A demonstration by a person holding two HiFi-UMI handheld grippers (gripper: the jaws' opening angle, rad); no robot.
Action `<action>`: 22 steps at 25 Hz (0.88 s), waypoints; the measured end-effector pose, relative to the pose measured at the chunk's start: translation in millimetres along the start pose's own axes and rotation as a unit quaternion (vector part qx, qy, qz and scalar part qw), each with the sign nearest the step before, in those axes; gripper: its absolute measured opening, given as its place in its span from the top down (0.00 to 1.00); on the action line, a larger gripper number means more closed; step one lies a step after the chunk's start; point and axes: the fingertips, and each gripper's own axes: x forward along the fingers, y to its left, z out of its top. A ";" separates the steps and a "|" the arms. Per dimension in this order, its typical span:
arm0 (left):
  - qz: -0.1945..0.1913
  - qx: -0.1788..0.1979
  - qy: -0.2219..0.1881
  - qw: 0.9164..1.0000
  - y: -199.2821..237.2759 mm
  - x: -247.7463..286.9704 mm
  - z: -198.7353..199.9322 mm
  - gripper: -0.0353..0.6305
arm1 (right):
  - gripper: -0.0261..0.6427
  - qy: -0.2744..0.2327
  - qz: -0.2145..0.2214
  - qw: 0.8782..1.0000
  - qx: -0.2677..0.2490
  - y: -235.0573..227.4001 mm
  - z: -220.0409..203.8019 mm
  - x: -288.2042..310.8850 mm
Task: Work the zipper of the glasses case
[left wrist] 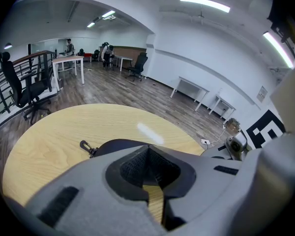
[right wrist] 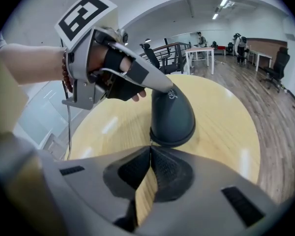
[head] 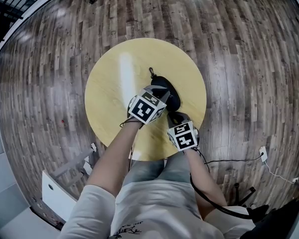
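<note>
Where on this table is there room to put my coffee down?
The left half of the table is bare wood from the glasses case out to the rim. So is the far strip beyond its clip. The near right is crowded: the left tool and right tool meet at the case.

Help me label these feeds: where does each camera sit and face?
Head view: on the person's head, looking steeply down at the table, case, left gripper and right gripper; forearms and lap show.
Left gripper view: on that gripper, looking along its shut jaws over the case toward desks.
Right gripper view: on that gripper, facing the case's end; left hand shows.
All share case and table.
</note>
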 end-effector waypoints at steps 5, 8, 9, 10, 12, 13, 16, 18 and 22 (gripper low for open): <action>0.007 0.002 -0.005 1.000 4.3 0.8 -0.1 0.94 | 0.96 -0.023 -0.030 0.999 0.036 -19.2 -14.7 -26.5; 0.029 0.001 -0.051 0.998 2.1 -23.7 13.5 0.94 | 0.96 -0.084 -0.060 0.994 -0.024 -25.0 8.5 -76.8; 0.042 -0.005 -0.082 0.996 -2.0 -43.5 23.0 0.94 | 0.96 -0.108 -0.064 0.991 -0.037 -25.5 22.6 -97.0; 0.059 -0.014 -0.117 0.991 -7.7 -67.8 33.5 0.94 | 0.96 -0.134 -0.060 0.988 -0.043 -24.7 40.0 -116.7; 0.093 -0.036 -0.184 0.978 -25.8 -124.3 48.6 0.94 | 0.96 -0.183 -0.036 0.981 -0.046 -14.1 78.4 -152.9; 0.106 -0.054 -0.212 0.970 -38.6 -154.1 50.5 0.94 | 0.96 -0.205 -0.022 0.977 -0.047 -2.7 96.1 -169.3; 0.144 -0.118 -0.284 0.940 -76.6 -236.7 41.1 0.94 | 0.96 -0.257 0.033 0.964 -0.054 47.6 142.0 -211.0; 0.190 -0.141 -0.316 0.919 -89.7 -275.0 28.1 0.94 | 0.96 -0.279 0.073 0.956 -0.043 80.5 164.8 -227.3; 0.263 -0.151 -0.326 0.895 -97.8 -309.2 3.6 0.94 | 0.96 -0.294 0.124 0.948 -0.022 135.8 188.3 -234.0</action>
